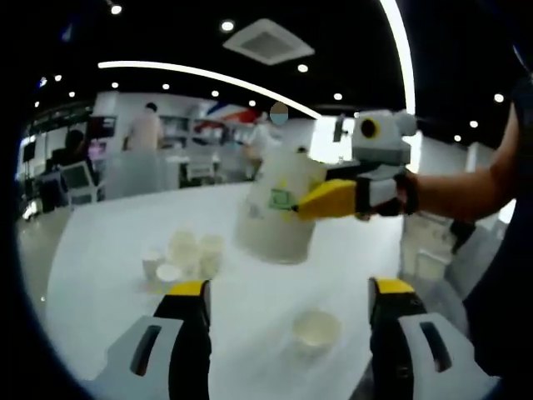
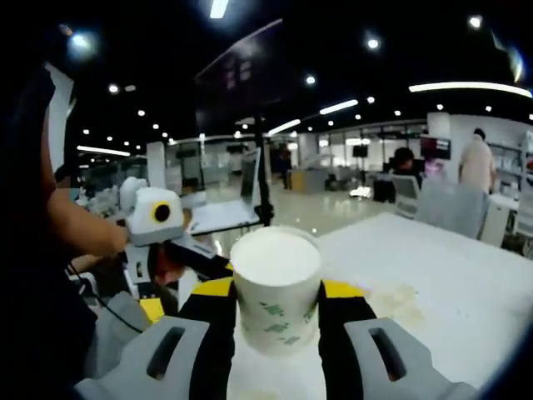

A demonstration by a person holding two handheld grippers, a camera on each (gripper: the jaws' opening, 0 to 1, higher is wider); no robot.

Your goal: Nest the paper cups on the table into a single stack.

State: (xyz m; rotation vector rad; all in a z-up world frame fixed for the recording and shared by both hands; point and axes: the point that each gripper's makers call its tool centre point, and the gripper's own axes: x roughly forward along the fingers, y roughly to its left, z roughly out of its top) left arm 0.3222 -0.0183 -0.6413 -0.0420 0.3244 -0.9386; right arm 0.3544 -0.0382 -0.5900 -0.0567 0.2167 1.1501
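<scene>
While the right gripper [image 2: 277, 310] clamps a cup [image 2: 276, 287] above the table [image 1: 125, 250] for nesting, the left gripper [image 1: 287, 304] waits with jaws apart, near the loose cups [image 1: 185, 258].

A: Setting?
B: Large open-plan office or showroom. Dark ceiling with recessed spotlights [image 2: 372, 43], long light strips [image 1: 208, 77] and an air-con vent [image 1: 268, 40].
A: More evidence?
B: Monitors [image 1: 79, 177] on desks, glass partitions, glossy floor [image 2: 321, 212], people standing [image 1: 146, 130] and seated at screens [image 2: 405, 162]. White surface [image 1: 125, 242] up front.
</scene>
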